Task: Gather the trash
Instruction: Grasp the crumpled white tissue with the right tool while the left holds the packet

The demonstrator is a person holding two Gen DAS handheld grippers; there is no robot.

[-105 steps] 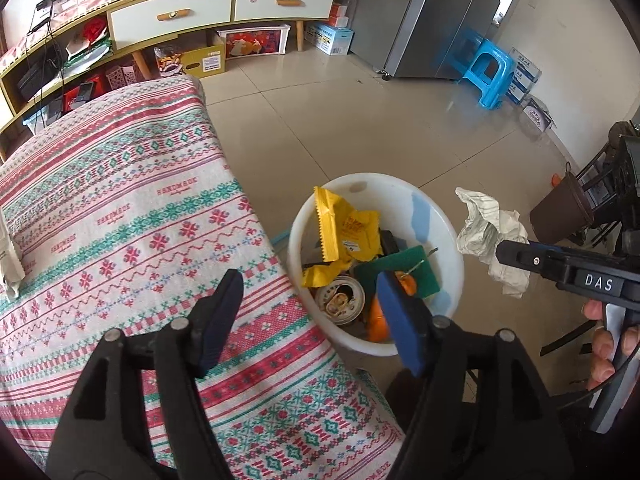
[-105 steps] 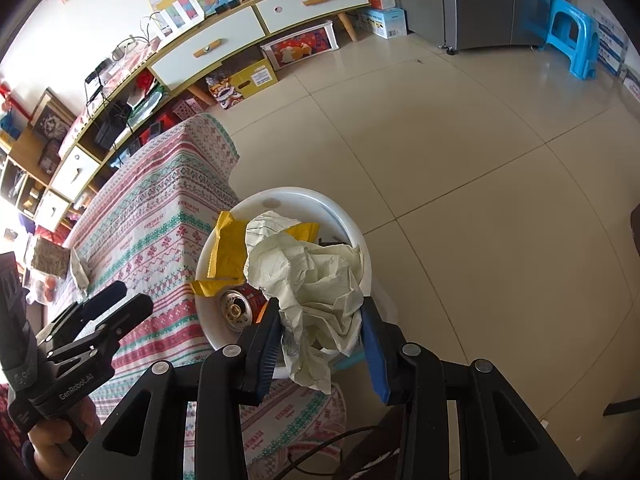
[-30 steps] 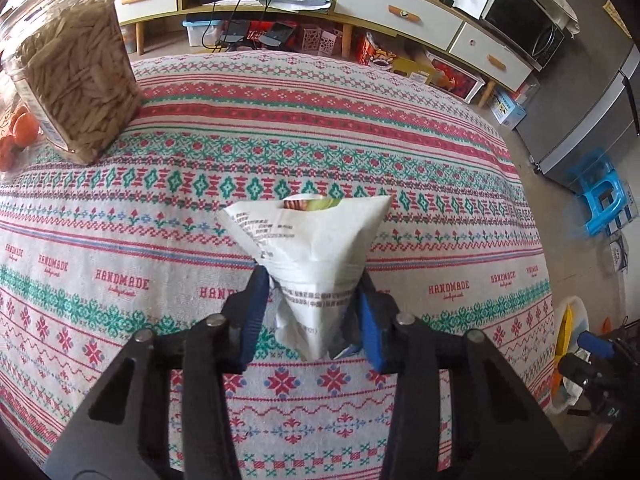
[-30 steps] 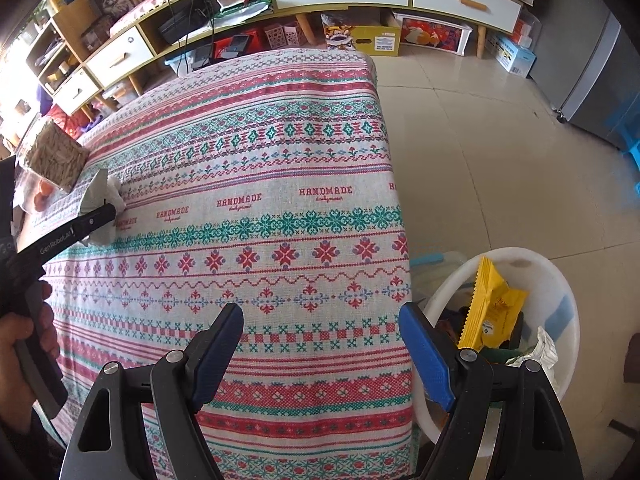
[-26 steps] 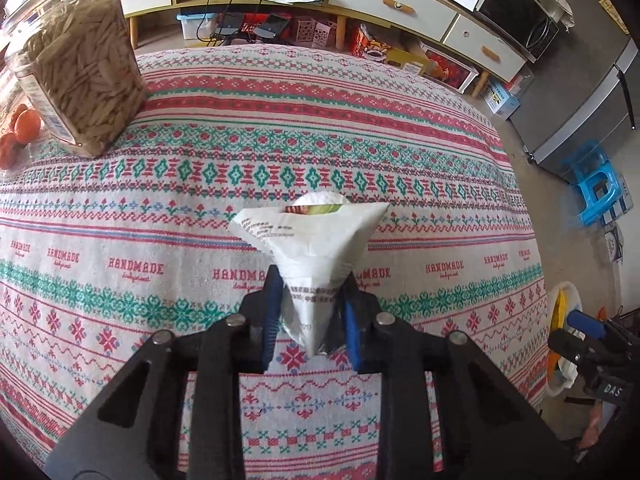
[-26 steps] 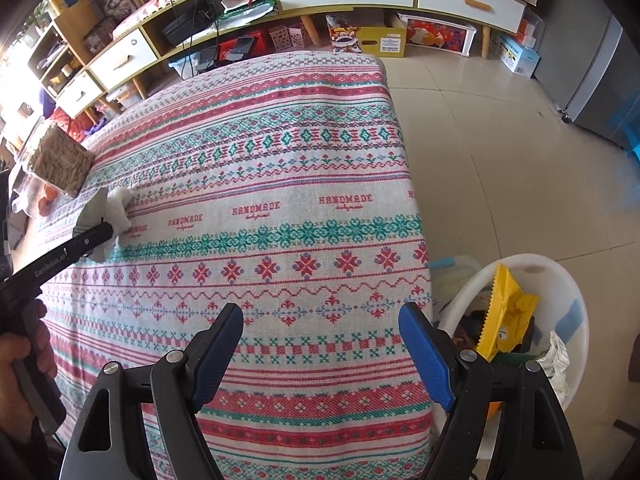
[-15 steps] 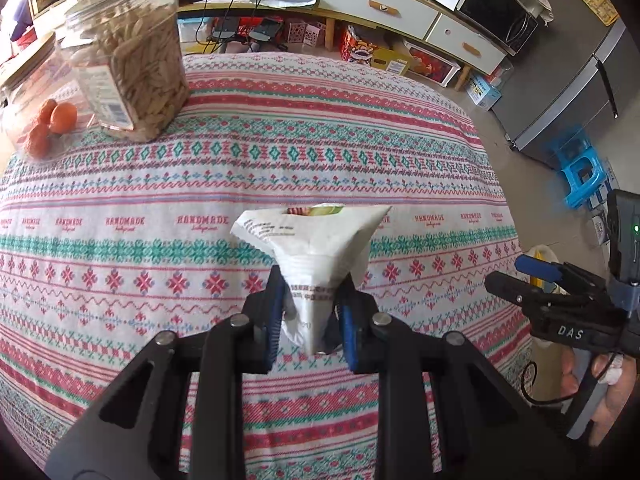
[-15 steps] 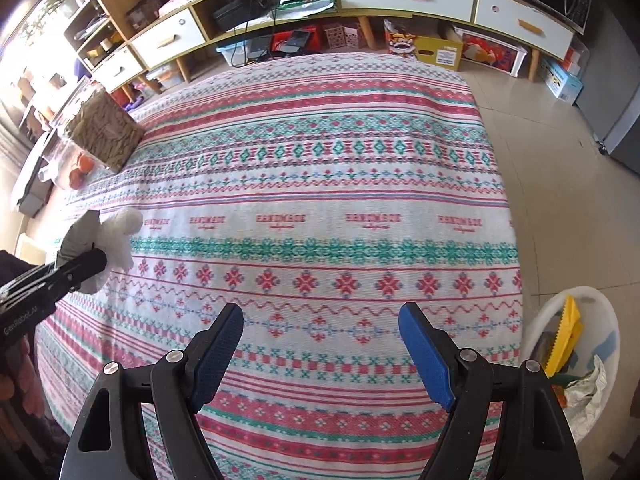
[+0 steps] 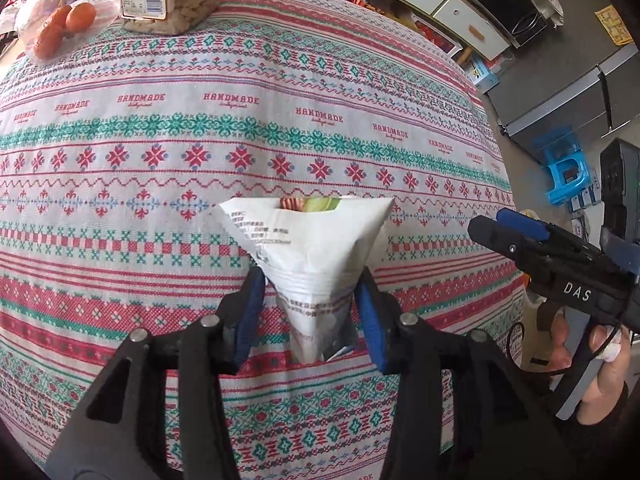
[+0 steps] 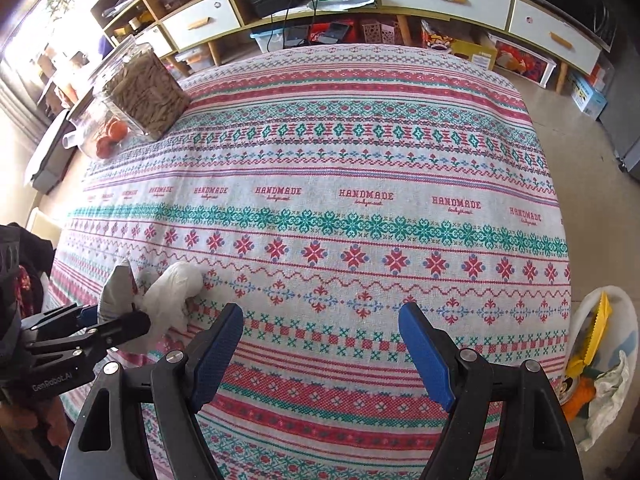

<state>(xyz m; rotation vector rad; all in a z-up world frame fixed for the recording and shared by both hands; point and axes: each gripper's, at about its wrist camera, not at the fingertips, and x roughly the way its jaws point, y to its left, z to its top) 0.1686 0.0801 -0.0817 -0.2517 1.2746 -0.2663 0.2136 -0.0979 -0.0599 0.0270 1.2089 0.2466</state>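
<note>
A white snack bag [image 9: 308,240], printed and pinched into a cone, stands between the blue pads of my left gripper [image 9: 310,276] over the patterned tablecloth [image 9: 200,152]. The jaws are opening: only the fingertips touch the bag and a gap shows lower down. In the right wrist view the same bag [image 10: 172,292] sits at the left gripper [image 10: 108,320], low over the cloth. My right gripper [image 10: 322,312] is open and holds nothing above the cloth; it also shows at the right of the left view [image 9: 496,220]. The white trash basin [image 10: 588,300] stands on the floor off the table's right edge.
A clear jar of seeds [image 10: 144,96] and a clear container of oranges [image 10: 108,136] stand at the table's far left corner. The basin holds a yellow wrapper [image 10: 596,332] and crumpled paper [image 10: 608,396]. Low cabinets [image 10: 440,0] line the far wall. A blue stool [image 9: 566,176] stands on the floor.
The left jaws squeezed the bag and have now spread wider around it. Both hands have shifted across the table, and the right gripper has come further into the left view.
</note>
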